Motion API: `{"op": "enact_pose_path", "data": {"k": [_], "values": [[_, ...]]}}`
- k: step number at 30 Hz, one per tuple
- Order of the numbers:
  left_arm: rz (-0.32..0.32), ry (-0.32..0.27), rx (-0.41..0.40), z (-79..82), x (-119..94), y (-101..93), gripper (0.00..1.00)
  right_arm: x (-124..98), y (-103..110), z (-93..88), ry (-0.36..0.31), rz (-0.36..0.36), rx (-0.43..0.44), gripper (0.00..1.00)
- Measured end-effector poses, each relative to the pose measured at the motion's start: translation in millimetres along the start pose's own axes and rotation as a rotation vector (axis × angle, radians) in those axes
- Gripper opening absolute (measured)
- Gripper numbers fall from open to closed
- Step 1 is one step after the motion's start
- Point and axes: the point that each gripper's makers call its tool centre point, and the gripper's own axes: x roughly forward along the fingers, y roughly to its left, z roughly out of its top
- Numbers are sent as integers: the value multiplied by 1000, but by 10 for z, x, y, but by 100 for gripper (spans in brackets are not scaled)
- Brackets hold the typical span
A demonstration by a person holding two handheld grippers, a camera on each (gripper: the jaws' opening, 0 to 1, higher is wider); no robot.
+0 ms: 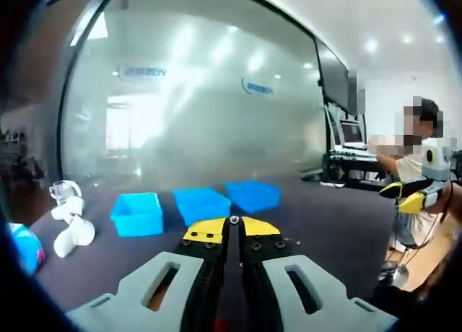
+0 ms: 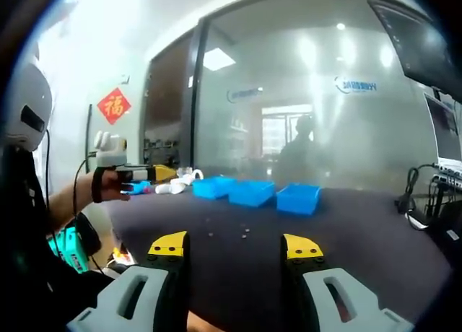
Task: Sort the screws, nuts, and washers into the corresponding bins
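Observation:
My left gripper [image 1: 233, 224] is shut, its yellow-tipped jaws pressed together, and a small silver part [image 1: 233, 220] is pinched at their tips. It hangs above the dark table [image 1: 325, 224], in front of three blue bins [image 1: 137, 214] [image 1: 201, 204] [image 1: 253, 195]. My right gripper [image 2: 234, 245] is open with nothing between its jaws. Ahead of it, several tiny metal parts [image 2: 244, 233] lie loose on the table [image 2: 361, 231], short of the three bins [image 2: 214, 187] [image 2: 251, 193] [image 2: 298, 198]. The left gripper [image 2: 160, 174] also shows held in a hand at the left. The right gripper [image 1: 404, 196] shows at the far right.
White plastic objects [image 1: 70, 227] lie at the table's left end, left of the bins, with a blue and red item [image 1: 25, 247] nearer the edge. A frosted glass wall [image 1: 202, 108] stands behind the table. A desk with monitors [image 1: 351, 148] is at the back right.

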Motion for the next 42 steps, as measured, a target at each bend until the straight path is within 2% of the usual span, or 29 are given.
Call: {"op": "enact_pose_path", "data": {"k": [4,8,12,15,23,27,29,32,37,40,42], "values": [[69,6,23,-23,71,290,5,-12,3,-20,2,1,4,45],[128,-32,72,62,138,560,5,-20,-10,-28,1,-5,9,45],[153,-27,7,105,280,803,5,-14,9,-52,8,-2,8,45],[155,-25,-6,143,392,905,5,-8,26,-48,6,2,11,45],[182,-43,21,338,799,1141,5,-10,19,-7,-4,-1,9,45],[195,-40,29,363,980,1235,5,-23,7,-16,-1,-5,11,45],[192,-58,29,392,1068,1262,5,-29,3,-23,0,-7,12,45],[217,-46,48,381,1196,1354,5,-36,-6,-27,1,-11,12,45],[252,-31,29,322,1385,1551,5,-43,-10,-21,-2,-13,16,45],[274,-2,32,229,1473,1674,5,-50,-5,-5,-5,-13,13,45],[286,4,5,206,1508,1741,5,-52,-10,-1,-5,-14,13,45]]}}
